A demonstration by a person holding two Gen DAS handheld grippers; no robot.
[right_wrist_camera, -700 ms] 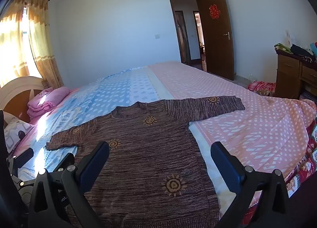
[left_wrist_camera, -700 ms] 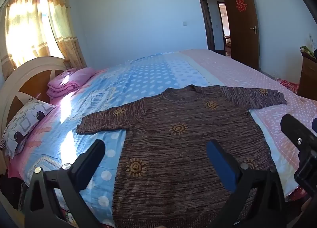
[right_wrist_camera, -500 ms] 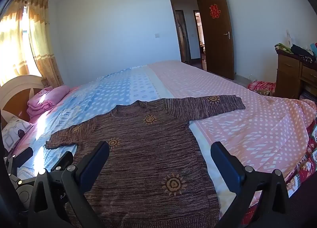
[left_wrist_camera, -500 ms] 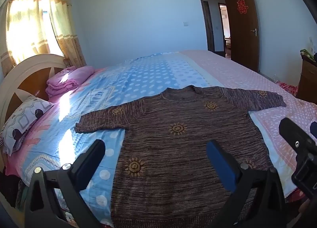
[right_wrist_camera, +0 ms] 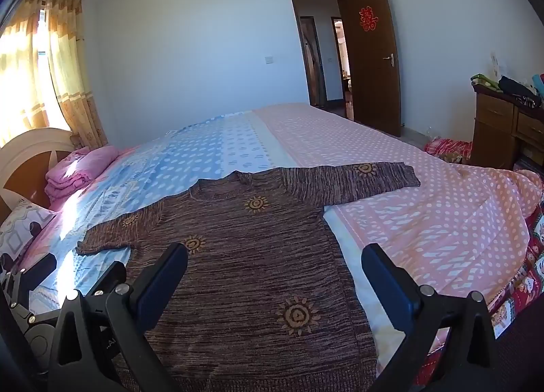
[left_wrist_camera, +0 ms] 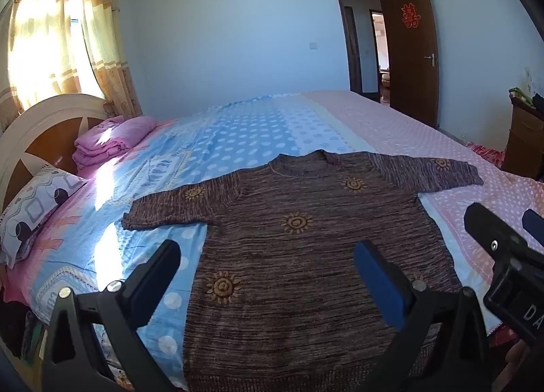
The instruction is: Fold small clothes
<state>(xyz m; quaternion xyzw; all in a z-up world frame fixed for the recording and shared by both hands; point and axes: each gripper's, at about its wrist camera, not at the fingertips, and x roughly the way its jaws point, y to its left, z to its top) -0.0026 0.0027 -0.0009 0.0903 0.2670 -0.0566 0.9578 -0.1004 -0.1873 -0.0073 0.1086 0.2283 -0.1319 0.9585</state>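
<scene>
A brown knitted sweater with orange sun motifs lies spread flat on the bed, neck away from me, both sleeves stretched out sideways. My left gripper hovers above its lower body, open with nothing between its fingers. Over the sweater's hem my right gripper also stands open and holds nothing. The right gripper's body shows at the right edge of the left wrist view; the left gripper's body shows at the lower left of the right wrist view.
The bed has a blue dotted cover on the left and pink dotted cover on the right. A folded pink blanket and a pillow lie by the headboard. A wooden dresser and an open door stand at right.
Both views have tilted up a little, so the sweater sits slightly lower in the frame. Both grippers stay open and the sweater has not moved.
</scene>
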